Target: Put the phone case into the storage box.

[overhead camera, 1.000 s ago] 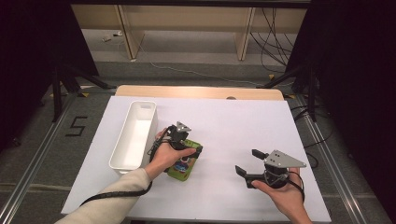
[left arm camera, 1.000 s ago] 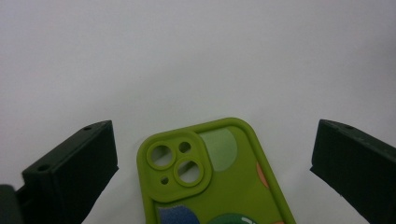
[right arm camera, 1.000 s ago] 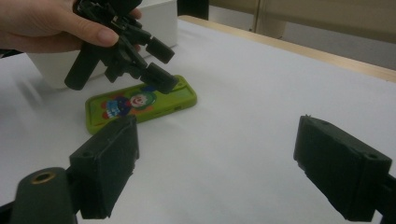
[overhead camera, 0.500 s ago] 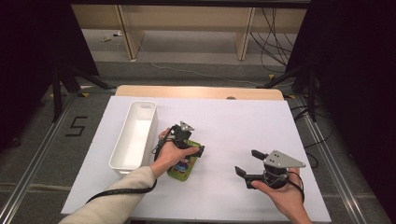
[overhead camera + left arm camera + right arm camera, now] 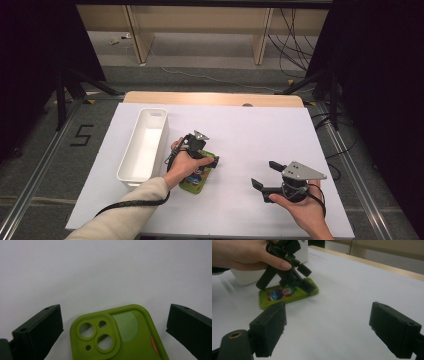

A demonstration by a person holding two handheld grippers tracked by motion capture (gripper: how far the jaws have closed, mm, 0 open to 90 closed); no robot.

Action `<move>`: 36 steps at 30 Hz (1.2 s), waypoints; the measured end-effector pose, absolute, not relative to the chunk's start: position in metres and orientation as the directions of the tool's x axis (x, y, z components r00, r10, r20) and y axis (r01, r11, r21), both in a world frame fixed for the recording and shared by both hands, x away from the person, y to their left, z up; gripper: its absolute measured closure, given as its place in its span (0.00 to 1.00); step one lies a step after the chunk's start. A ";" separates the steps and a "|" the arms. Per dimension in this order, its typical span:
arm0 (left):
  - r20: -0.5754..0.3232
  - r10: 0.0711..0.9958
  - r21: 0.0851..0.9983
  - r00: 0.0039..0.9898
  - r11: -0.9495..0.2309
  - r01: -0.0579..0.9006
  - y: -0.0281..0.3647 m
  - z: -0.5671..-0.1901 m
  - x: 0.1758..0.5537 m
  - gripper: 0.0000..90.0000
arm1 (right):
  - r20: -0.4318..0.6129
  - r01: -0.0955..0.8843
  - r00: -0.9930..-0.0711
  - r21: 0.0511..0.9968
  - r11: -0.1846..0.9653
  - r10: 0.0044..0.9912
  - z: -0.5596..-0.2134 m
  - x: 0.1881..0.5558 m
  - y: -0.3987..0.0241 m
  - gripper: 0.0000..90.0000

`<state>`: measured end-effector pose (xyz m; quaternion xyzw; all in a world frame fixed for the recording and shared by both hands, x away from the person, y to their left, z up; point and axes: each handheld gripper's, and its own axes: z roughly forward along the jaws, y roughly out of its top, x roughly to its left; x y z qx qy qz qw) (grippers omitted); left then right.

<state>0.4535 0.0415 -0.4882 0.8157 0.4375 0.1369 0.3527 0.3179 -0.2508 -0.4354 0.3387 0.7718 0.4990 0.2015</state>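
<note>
The left gripper point(image 5: 202, 162) stands over the green phone case point(image 5: 120, 335), its 2 jaws spread wide either side of the camera end, seemingly not touching it. The case lies flat on the white table point(image 5: 260, 130) beside the white bin point(image 5: 145, 145). The right gripper point(image 5: 267, 175) hangs open and empty, well apart

In the high view, the person's left hand point(image 5: 184, 164) and the left tongs point(image 5: 209, 161) cover the far half of the green phone case point(image 5: 196, 181), so the jaws' contact with it cannot be told there. In the left gripper view, the case runs off the bottom edge, its printed picture cut to an orange sliver. In the right gripper view, the white tray point(image 5: 249, 277) sits mostly behind the hand, and the case's picture is too small to read.
</note>
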 end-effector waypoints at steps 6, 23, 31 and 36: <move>-0.086 0.814 0.693 0.574 -0.366 0.621 0.041 -0.489 0.453 0.00 | 0.029 0.321 -0.692 0.908 0.271 0.721 -0.436 0.318 -0.251 0.17; -0.066 0.825 0.663 0.561 -0.384 0.643 0.039 -0.494 0.457 0.03 | 0.027 0.320 -0.694 0.907 0.275 0.719 -0.436 0.318 -0.251 0.17; -0.062 0.826 0.660 0.560 -0.387 0.644 0.038 -0.494 0.458 0.03 | 0.028 0.322 -0.696 0.905 0.277 0.717 -0.436 0.318 -0.250 0.17; -0.051 0.828 0.658 0.559 -0.393 0.642 0.036 -0.495 0.459 0.03 | 0.029 0.320 -0.698 0.906 0.276 0.715 -0.436 0.318 -0.250 0.18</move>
